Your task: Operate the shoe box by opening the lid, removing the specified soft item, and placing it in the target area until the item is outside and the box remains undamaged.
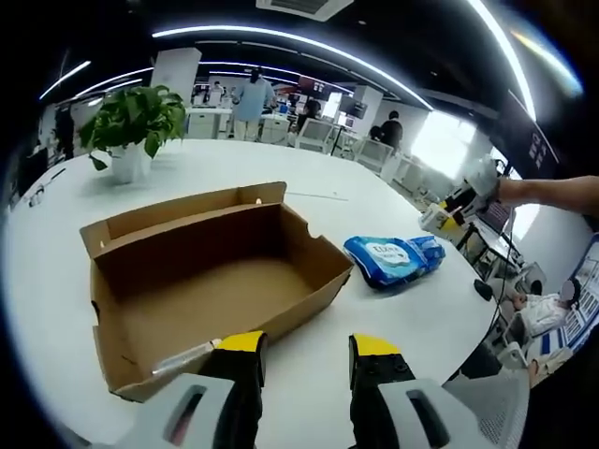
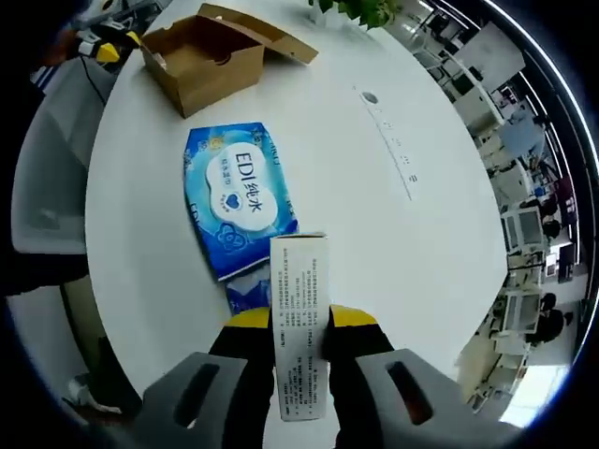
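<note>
The shoe box [image 1: 211, 276] sits open on the white table [image 1: 374, 196], its lid folded back toward twelve o'clock in the left gripper view, so the inside is bare cardboard with nothing left to lift out. The blue wipes pack [image 1: 393, 259] lies flat on the table at about three o'clock from the box, near it but not touching, which reads as the soft item already out and set down. The left gripper [image 1: 307, 351] hangs just short of the box's near wall with its yellow-tipped jaws spread and nothing between them, probably parked there to steady the box if it slides. In the right gripper view the right gripper [image 2: 299, 327] is pinching a small white carton [image 2: 299, 327] (printed with fine text too small to read) by its long sides, held upright above the table with the wipes pack [image 2: 239, 210] just beyond it toward twelve o'clock. The box [image 2: 211, 56] lies farther off, toward eleven o'clock. My guess is the carton is being carried clear of the box; the cardboard looks uncrushed.
</note>
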The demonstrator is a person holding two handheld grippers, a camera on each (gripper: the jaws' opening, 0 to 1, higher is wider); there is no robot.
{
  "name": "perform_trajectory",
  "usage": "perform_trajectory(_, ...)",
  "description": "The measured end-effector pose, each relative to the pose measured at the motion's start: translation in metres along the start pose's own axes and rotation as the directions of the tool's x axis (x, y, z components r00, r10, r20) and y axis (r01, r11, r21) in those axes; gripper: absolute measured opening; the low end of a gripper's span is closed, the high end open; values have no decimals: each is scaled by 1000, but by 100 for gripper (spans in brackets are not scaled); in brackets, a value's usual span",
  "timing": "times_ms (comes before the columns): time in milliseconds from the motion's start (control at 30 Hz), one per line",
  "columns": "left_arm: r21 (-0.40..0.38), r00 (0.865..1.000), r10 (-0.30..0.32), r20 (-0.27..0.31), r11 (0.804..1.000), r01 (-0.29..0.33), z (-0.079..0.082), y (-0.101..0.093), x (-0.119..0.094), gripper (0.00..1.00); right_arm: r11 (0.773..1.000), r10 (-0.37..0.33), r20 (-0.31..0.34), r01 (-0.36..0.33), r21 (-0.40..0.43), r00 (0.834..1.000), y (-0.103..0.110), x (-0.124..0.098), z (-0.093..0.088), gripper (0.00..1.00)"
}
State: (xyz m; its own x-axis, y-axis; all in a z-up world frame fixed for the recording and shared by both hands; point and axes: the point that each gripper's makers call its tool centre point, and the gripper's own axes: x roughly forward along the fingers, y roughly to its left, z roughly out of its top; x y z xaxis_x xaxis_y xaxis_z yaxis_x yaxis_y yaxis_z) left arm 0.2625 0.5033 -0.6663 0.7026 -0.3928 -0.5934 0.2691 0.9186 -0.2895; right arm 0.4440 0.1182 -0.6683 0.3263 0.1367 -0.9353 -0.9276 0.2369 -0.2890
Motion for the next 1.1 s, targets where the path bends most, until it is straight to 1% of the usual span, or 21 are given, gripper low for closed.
perform_trajectory(133, -6, 1000, 14, 2, 1000, -14, 2, 5, -3, 35, 999, -23, -24, 22, -40, 999, -10, 3, -1, 18)
perform_trajectory(167, -7, 1000, 18, 2, 1000, -18, 2, 6, -5, 35, 998, -42, -33, 40, -57, 999, -16, 5, -1, 18)
perform_trajectory(233, -11, 1000, 25, 1, 1000, -25, 2, 10, -7, 35, 997, -55, -38, 53, -48, 998, -22, 9, -1, 18)
perform_trajectory(333, -10, 999, 35, -6, 999, -35, 1, 14, -8, 35, 998, -53, -39, 51, -39, 998, -25, 15, -1, 18)
perform_trajectory(433, -9, 999, 43, -10, 999, -43, 1, 16, -9, 35, 998, -46, -49, 43, -54, 998, -25, 22, -1, 18)
perform_trajectory(533, -7, 999, 50, -12, 999, -50, 1, 18, -10, 35, 996, -39, -63, 33, -88, 997, -23, 29, 0, 18)
perform_trajectory(833, 0, 998, 62, -17, 998, -62, 6, 20, -12, 35, 987, 4, -91, -19, -162, 996, -17, 55, 3, 18)
perform_trajectory(967, 17, 997, 76, -30, 997, -75, 4, 24, -14, 35, 980, 24, -99, -42, -193, 995, -14, 62, 5, 18)
perform_trajectory(1033, 16, 996, 78, -33, 997, -77, 3, 24, -15, 35, 971, 34, -111, -59, -231, 993, -12, 66, 4, 18)
perform_trajectory(1067, 14, 996, 78, -35, 997, -78, 3, 25, -15, 35, 963, 41, -121, -72, -261, 992, -10, 69, 3, 18)
perform_trajectory(1100, 15, 996, 79, -35, 997, -79, 3, 25, -16, 35, 959, 42, -126, -75, -272, 991, -10, 70, 1, 18)
